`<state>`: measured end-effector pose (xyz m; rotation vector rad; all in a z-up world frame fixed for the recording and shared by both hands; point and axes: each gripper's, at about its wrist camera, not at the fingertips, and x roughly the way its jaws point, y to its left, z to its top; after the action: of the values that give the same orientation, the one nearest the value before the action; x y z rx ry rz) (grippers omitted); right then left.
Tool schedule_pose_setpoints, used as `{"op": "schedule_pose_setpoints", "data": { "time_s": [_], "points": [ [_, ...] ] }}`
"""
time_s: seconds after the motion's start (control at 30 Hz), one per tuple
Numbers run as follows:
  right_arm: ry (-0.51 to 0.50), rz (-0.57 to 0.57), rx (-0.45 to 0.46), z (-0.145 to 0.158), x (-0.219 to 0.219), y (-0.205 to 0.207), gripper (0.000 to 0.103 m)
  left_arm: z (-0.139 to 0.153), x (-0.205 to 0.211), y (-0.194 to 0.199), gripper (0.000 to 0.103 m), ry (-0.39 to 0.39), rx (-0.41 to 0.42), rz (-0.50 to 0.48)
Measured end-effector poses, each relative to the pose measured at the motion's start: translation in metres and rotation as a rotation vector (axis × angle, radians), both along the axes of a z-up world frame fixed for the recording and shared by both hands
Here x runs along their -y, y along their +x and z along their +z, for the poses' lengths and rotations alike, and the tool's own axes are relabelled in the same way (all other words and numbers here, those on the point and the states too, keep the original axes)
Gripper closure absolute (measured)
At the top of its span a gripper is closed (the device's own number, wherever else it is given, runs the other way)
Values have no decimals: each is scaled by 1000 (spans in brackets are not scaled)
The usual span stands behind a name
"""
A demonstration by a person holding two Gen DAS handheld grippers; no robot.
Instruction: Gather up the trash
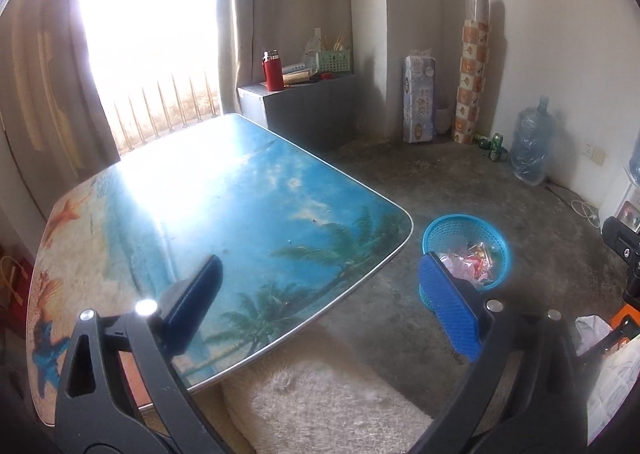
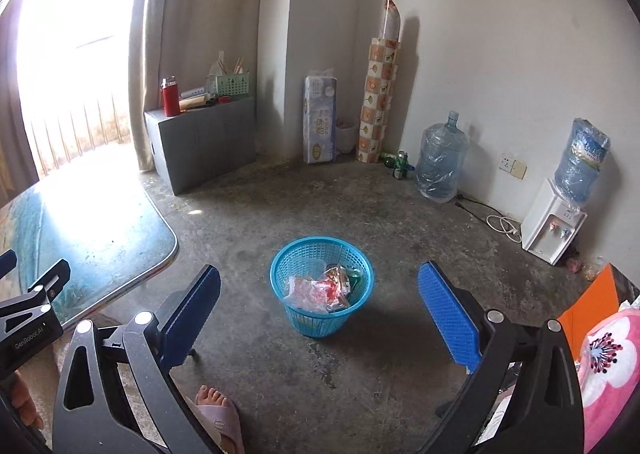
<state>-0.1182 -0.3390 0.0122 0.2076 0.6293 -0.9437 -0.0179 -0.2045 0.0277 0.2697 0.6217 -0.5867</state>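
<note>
A blue mesh waste basket [image 2: 322,286] stands on the concrete floor and holds crumpled wrappers [image 2: 320,288]. It also shows in the left wrist view [image 1: 466,254], right of the table corner. My right gripper [image 2: 320,314] is open and empty, held above the floor with the basket between its fingers in view. My left gripper [image 1: 320,294] is open and empty, over the near right edge of the beach-print table [image 1: 224,222]. The left gripper also shows at the left edge of the right wrist view [image 2: 32,294].
A white fluffy cushion [image 1: 320,406] lies under the table's near edge. A person's foot in a slipper [image 2: 216,410] is on the floor. A grey cabinet [image 2: 200,142], water jugs [image 2: 440,158], a dispenser [image 2: 554,222] and a cable [image 2: 500,222] line the walls.
</note>
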Motion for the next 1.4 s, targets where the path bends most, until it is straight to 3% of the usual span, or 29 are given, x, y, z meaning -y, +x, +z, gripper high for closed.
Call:
{"op": "schedule_pose_setpoints", "data": {
  "time_s": [0.13,0.33,0.77,1.4],
  "points": [
    [27,-34,-31,-10,3,0,7,-6,10,-3,9,11,-30,-8],
    [40,-63,-73,-17,10,2,7,-13,21,-5,9,89,-55,-12],
    [103,-110,-83,-25,25,-2,7,-14,17,6,9,82,-116,65],
    [122,-151,-80,-30,32,-6,7,-17,22,4,9,107,-120,59]
  ]
}}
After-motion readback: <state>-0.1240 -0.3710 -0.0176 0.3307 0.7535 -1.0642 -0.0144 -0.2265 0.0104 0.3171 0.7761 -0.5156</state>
